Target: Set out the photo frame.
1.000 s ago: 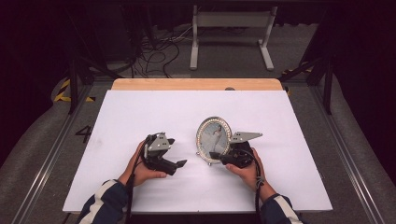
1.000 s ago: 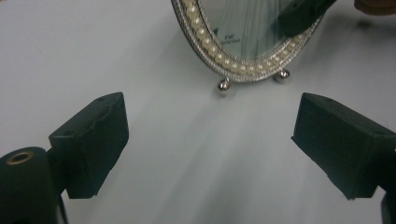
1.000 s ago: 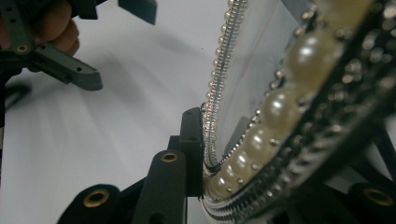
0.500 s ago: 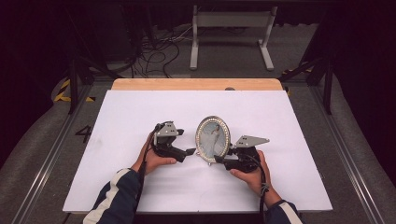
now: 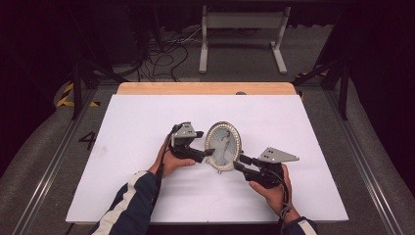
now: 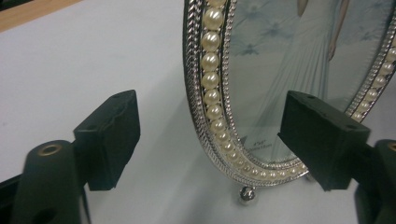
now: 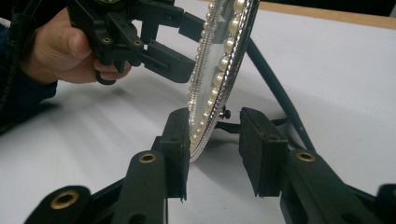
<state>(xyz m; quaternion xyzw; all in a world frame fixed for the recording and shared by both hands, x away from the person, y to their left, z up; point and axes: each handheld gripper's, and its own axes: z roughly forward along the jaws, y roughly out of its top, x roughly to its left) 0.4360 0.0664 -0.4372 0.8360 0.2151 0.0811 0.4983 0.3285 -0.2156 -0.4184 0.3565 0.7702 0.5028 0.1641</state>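
An oval silver picture frame (image 5: pixel 223 146) rimmed with pearls stands upright on the white table (image 5: pixel 127 127), propped on its back leg (image 7: pixel 275 88). My left gripper (image 5: pixel 208 154) reaches in from the left. Its jaws have just been closing and stand open astride the frame's (image 6: pixel 243 79) lower rim, both pads clear of it. My right gripper (image 5: pixel 237 164) comes in from the lower right. Its jaws have also just been closing around the frame's (image 7: pixel 224 60) bottom edge; the left pad (image 7: pixel 177 140) meets the pearls, the right pad stands apart.
The white sheet runs wide on every side of the frame. A wooden strip (image 5: pixel 205 88) edges the table's far side, with cables and a metal stand (image 5: pixel 242 29) on the floor beyond. A hand (image 7: pixel 60 51) holds the left gripper.
The left gripper has slid right up to the frame's left side. The right gripper has drawn back to the lower right of the frame, which stays standing in the same spot.
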